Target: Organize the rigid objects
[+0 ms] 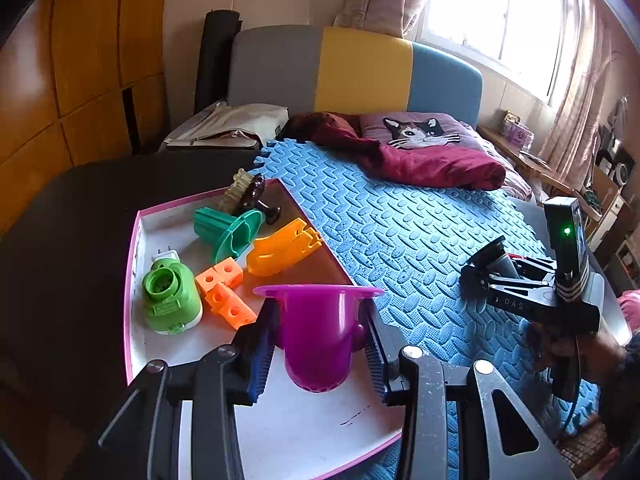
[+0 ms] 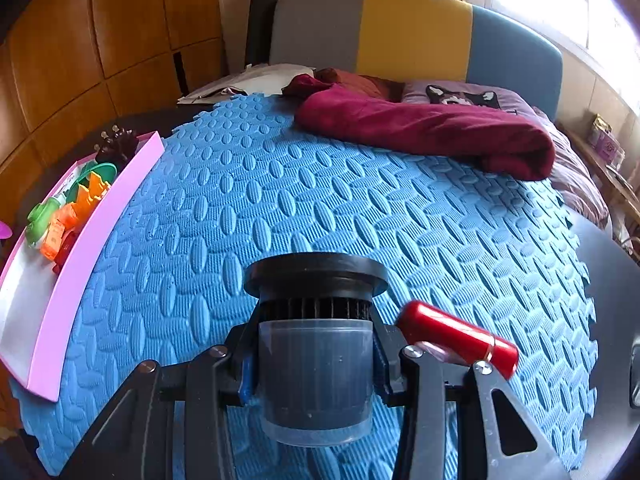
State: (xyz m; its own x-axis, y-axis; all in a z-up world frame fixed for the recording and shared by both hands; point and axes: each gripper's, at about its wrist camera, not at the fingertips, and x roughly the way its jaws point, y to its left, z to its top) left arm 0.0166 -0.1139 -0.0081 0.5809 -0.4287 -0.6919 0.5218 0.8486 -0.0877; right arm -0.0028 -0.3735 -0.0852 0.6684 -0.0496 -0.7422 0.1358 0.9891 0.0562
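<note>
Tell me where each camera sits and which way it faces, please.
Left wrist: on the left hand-held gripper, facing the pink tray; it grips a purple cup; a hand shows.
Right wrist: on the right hand-held gripper, facing the blue mat; a black-lidded canister sits between its fingers.
Shared: tray, mat, headboard.

The blue mat [image 2: 360, 208] lies bare mid-bed; toys crowd the far end of the pink tray [image 1: 134, 264], and a red blanket [image 2: 432, 128] blocks the head.

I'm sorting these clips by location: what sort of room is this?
Most likely a bedroom in a home. A bed with a padded headboard and a cat-print pillow sits under a curtained window, with wooden wardrobe doors alongside.
</note>
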